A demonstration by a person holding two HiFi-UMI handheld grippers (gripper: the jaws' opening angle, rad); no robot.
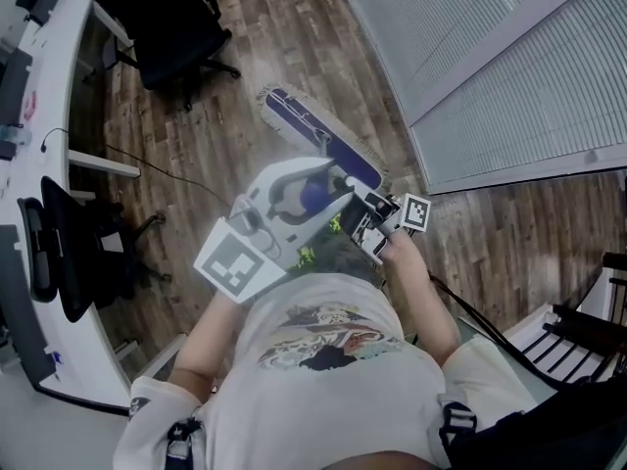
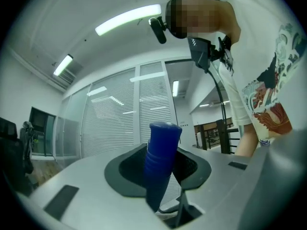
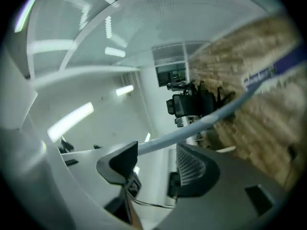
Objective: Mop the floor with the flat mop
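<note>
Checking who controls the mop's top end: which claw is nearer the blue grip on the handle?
Left. The left claw is shut on the blue grip itself; the right claw is farther along the pole, open, with the pole running between its jaws.

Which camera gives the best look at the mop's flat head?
The head view: most of the mop head lies on the wood floor. The left gripper view shows only the blue handle end; the right gripper view just the pole, blurred.

The floor (image 1: 294, 57) is matt wood plank, the mop grip (image 2: 160, 162) ribbed blue plastic, its pole (image 3: 192, 128) smooth.
</note>
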